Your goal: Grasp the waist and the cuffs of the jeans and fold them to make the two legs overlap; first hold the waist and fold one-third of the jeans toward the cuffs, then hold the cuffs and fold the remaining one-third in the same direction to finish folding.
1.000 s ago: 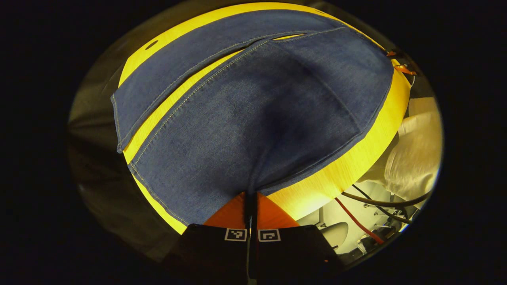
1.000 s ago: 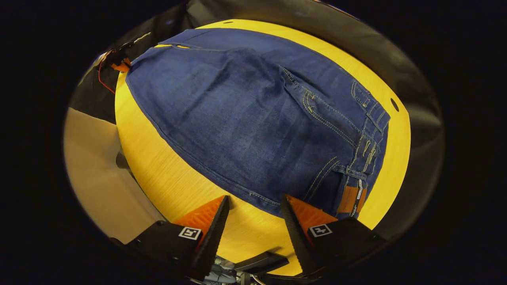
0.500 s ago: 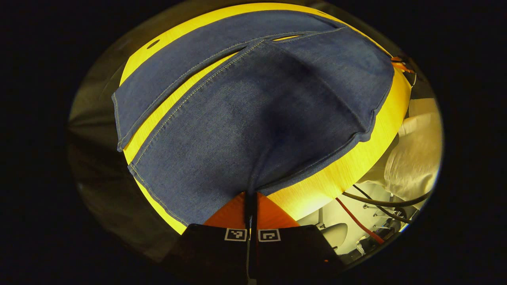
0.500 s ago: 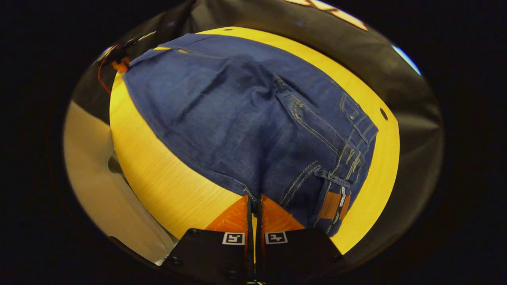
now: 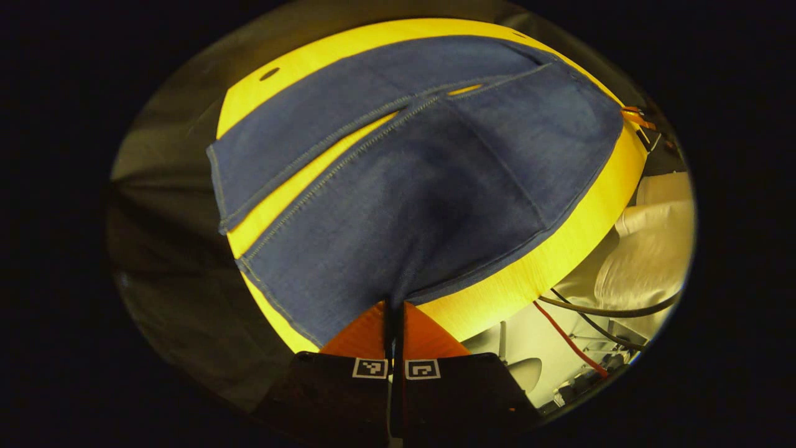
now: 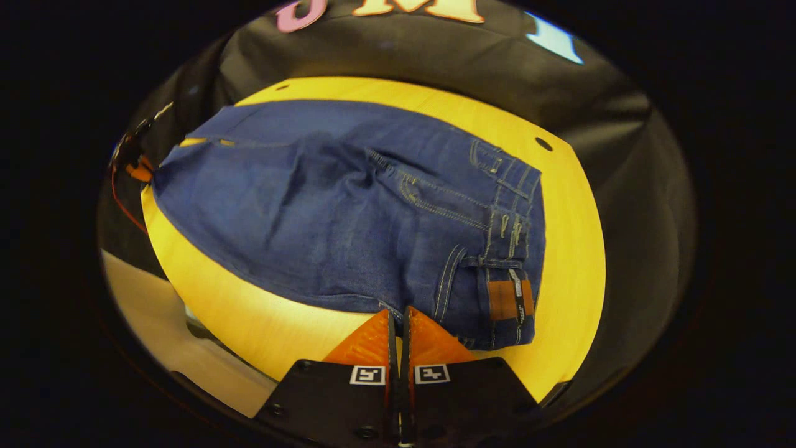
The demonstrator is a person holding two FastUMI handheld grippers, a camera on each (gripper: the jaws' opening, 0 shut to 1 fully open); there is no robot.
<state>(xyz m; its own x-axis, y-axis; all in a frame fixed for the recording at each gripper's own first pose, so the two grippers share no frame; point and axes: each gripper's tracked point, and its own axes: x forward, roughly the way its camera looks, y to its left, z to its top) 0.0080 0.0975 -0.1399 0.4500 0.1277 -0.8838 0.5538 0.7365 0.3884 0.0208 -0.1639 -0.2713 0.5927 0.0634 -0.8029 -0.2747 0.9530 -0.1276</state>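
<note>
Your left gripper (image 5: 393, 303) has its jaws pinched tight on the near edge of the jeans (image 5: 404, 186), by the near leg's cuff end; denim pulls up into a ridge from the grip. Legs lie spread w/ a strip of yellow table (image 5: 559, 249) showing btwn them, far leg flat. Your right gripper (image 6: 398, 311) is likewise clamped on the near edge of the jeans (image 6: 348, 224) next to the waist, leather patch (image 6: 502, 300) just right of it. Jeans lie across the table (image 6: 249, 317), waist end right, fabric wrinkled mid-way.
</note>
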